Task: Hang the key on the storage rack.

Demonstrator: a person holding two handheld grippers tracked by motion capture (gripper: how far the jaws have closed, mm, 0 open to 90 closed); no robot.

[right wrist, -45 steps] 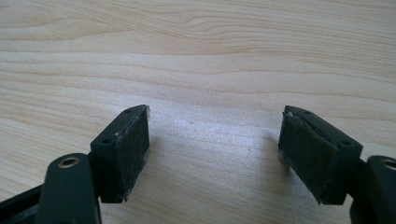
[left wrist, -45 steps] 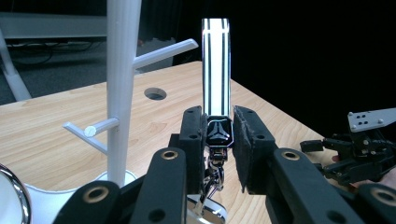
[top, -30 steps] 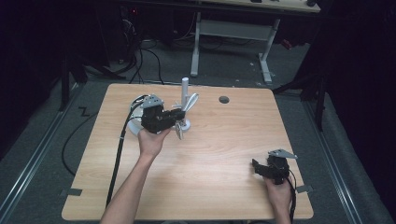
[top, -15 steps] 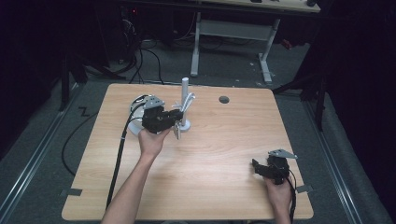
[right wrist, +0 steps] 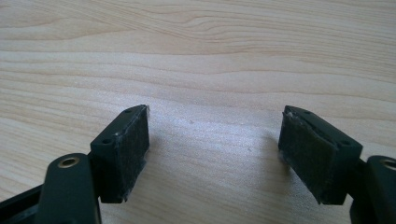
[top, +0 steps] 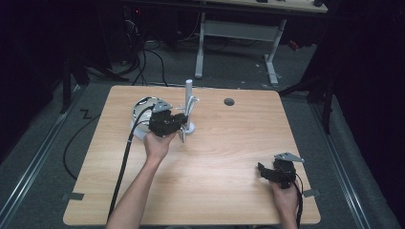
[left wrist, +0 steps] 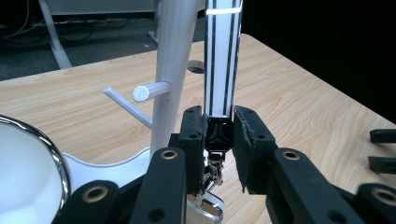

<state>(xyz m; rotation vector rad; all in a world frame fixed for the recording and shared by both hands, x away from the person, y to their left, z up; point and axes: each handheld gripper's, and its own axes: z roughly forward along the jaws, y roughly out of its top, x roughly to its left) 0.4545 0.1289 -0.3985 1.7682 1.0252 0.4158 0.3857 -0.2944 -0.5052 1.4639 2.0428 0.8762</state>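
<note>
The light wooden tabletop (top: 224,157) carries a white plastic peg stand (left wrist: 170,70), set near the far edge so its pegs can be reached from the front. Just left of the stand lies a round white chrome-rimmed dish (top: 141,108). Right beside the stand's post, the left gripper (top: 177,125) is held level, its fingers (left wrist: 194,135) clamped shut on a black-and-white striped strap (left wrist: 223,56), kept upright, probably for hanging on a peg. Well apart from the stand, toward the near right corner, the right gripper (right wrist: 215,154) is parked, fingers spread wide, nothing held.
</note>
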